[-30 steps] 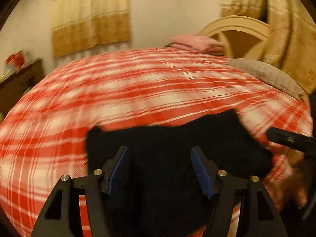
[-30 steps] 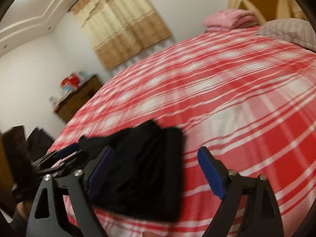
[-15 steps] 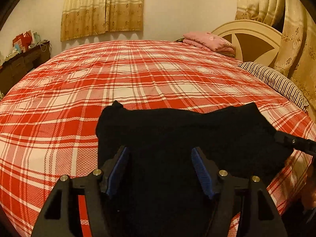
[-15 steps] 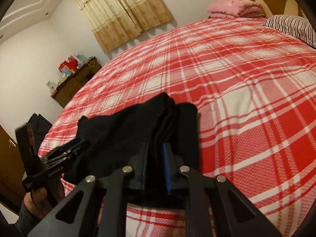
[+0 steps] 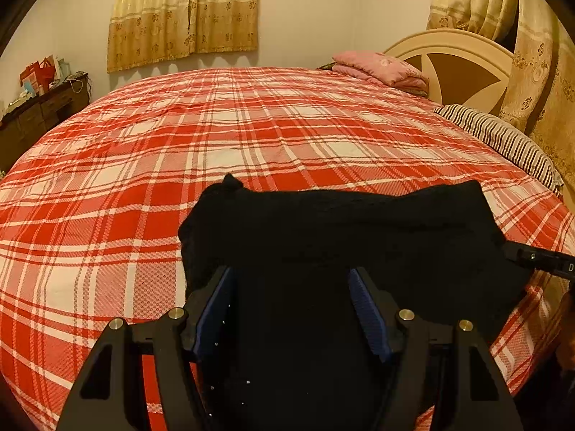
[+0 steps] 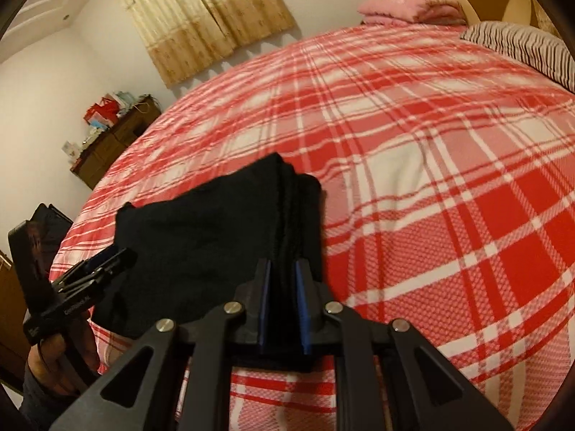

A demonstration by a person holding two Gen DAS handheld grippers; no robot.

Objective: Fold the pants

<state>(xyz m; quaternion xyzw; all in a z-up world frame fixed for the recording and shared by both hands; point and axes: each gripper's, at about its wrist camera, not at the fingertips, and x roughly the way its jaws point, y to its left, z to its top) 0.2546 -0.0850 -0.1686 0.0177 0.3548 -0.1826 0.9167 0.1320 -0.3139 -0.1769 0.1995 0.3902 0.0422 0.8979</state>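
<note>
Pants: black, folded, layered edge.

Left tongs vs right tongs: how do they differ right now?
The left tongs stand open, pads apart over the black pants; the right tongs are shut on the pants' layered edge, having just closed. The left tongs sit over the flat middle of the cloth; the right tongs sit at its side edge beside the plaid bedspread. Both have blue pads on black fingers and angle down at the bed.
</note>
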